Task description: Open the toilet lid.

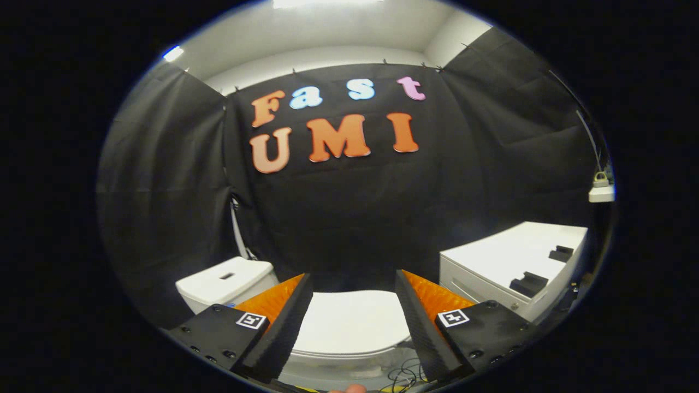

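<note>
The hand-held gripper (354,322) is held with its fingers spread wide apart, clamped on nothing; the toilet lid (349,323) lies closed and flat on the bowl, seen in the gap between the fingers and a little beyond their tips, untouched; to the left of the lid, behind the left finger, stands the white cistern (225,283) with a small slot on its top; to the right of the lid sits a white cabinet (513,265) carrying two dark blocks; thin cables (405,376), perhaps loose cords, lie on the floor just before the toilet; black cloth hangs behind it.
</note>
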Available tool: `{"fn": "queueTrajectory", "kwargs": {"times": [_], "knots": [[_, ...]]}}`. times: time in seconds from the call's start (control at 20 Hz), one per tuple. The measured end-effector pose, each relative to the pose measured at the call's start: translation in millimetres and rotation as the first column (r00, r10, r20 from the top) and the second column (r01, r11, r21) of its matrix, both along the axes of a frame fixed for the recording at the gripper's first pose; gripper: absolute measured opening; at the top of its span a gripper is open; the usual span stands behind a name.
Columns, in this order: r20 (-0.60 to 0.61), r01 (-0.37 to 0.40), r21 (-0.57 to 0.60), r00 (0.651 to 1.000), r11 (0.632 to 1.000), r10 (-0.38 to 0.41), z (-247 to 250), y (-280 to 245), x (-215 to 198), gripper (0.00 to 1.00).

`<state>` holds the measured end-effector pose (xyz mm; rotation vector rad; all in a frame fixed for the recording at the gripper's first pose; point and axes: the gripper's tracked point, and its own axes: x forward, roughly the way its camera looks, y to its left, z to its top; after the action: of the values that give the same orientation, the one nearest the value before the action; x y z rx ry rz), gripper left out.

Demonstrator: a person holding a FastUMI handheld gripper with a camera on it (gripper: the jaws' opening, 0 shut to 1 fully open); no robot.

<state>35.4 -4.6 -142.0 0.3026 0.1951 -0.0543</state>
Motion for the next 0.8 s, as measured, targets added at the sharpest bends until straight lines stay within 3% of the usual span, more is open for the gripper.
{"fn": "queueTrajectory", "kwargs": {"times": [0.15,0.3,0.45,0.6,0.8], "knots": [[-0.096,-0.037,0.093,0.994,0.995,0.046,-60,27,9,0.99],[-0.153,0.004,0.178,0.988,0.984,0.024,-103,17,15,1.00],[-0.188,0.127,0.289,0.979,0.949,-0.073,-134,-6,17,0.99],[-0.267,0.299,0.329,0.939,0.896,-0.216,-181,-48,12,0.99],[-0.383,0.394,0.340,0.887,0.854,-0.257,-235,-64,10,0.99]]}}
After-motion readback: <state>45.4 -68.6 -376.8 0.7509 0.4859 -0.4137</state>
